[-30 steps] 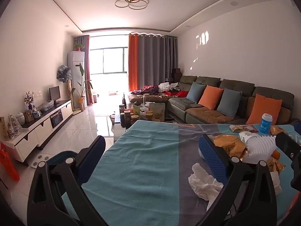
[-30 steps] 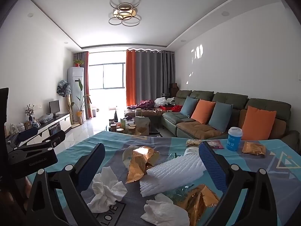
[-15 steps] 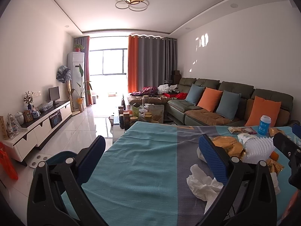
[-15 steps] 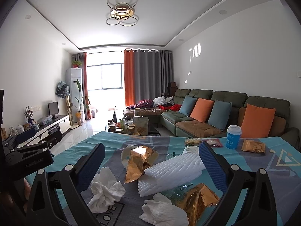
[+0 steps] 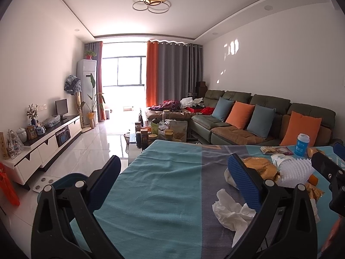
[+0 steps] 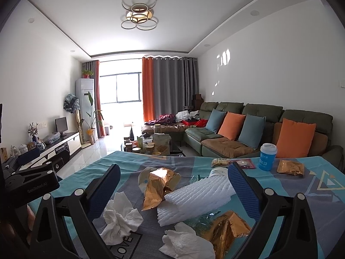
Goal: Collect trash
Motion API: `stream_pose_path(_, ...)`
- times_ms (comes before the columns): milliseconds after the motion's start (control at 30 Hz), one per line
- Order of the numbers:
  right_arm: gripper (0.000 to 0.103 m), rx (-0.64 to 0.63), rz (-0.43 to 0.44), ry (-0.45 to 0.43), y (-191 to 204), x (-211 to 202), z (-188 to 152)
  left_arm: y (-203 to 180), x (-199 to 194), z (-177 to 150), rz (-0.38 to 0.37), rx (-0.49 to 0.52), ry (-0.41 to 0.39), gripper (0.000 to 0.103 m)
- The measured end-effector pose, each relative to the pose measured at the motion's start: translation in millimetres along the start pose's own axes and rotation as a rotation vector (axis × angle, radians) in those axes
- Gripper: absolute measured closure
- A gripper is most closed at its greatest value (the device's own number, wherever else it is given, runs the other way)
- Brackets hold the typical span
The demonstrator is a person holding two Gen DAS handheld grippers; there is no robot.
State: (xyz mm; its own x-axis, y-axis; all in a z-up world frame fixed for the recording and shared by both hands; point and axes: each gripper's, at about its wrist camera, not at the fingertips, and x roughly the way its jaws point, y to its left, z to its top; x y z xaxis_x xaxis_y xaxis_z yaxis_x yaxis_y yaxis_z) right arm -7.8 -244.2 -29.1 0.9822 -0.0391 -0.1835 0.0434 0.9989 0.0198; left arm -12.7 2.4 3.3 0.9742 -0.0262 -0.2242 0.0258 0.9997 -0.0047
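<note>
Gaping wide, both ribbed-padded tongs hover over crumpled tissue and crinkled gold foil.

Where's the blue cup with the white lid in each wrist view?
Left wrist: the blue cup stands at the far right of the table, in front of an orange cushion.
Right wrist: the blue cup stands right of centre, at the table's far edge, left of a gold wrapper.
Shared landmark: that orange cushion behind it.
</note>
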Motion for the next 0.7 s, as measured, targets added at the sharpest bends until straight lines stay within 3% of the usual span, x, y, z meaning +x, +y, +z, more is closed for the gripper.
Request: stream_pose_path(700,0.007,0.007,0.006,0.007,-1.1,3.1,-2.3,-0.8,2.5,-0.3,-0.002,-0.003,0.005,0.005)
